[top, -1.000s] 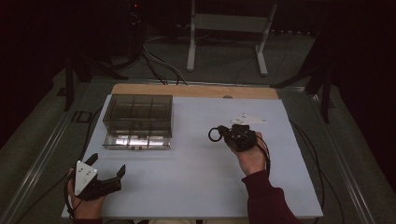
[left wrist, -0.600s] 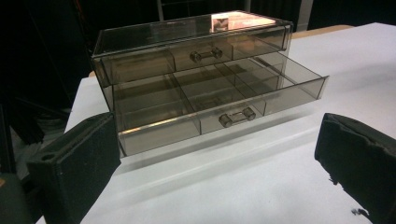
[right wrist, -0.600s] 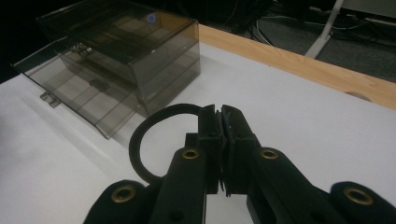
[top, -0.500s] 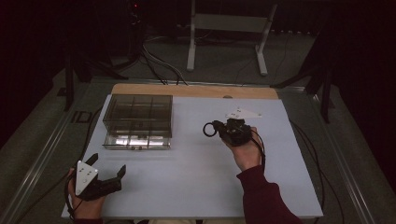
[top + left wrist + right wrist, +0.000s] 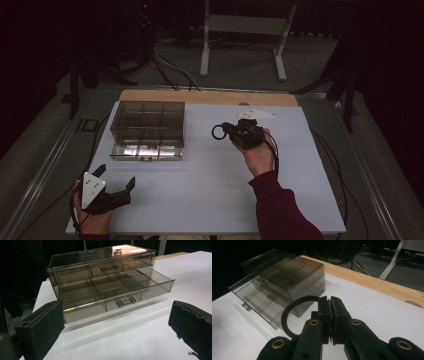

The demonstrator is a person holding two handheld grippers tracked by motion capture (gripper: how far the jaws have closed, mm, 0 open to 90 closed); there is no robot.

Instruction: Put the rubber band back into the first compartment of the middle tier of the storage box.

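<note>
Right tongs (image 5: pixel 330 305): jaws pressed together, clamped on a thin black rubber ring (image 5: pixel 289 315); the ring loops out to one side of the jaws and hangs clear of the tabletop.
Ring position: in the high view the black ring (image 5: pixel 218 132) sits at the tip of the right tongs (image 5: pixel 231 131), above the white tabletop (image 5: pixel 210 200), to the right of the drawer box and apart from it.
Left tongs (image 5: pixel 116 178): jaws apart, nothing between them; held low near the front left corner of the tabletop, pointing toward the drawer box. In the left gripper view the two black pads (image 5: pixel 42 327) frame the box from either side without touching it.
Drawer box: smoky transparent plastic two-drawer organiser (image 5: pixel 147 129), standing at the left rear of the tabletop.
Lower drawer (image 5: pixel 117 293): pulled out, divided into compartments; no contents visible.
Upper drawer (image 5: pixel 105 267): pushed in, small clear handle at its front.
Rear edge: light wooden strip (image 5: pixel 210 97) runs along the far side of the tabletop.
White flat plate (image 5: pixel 256 114): lies on the tabletop just behind the right hand (image 5: pixel 257 155).
</note>
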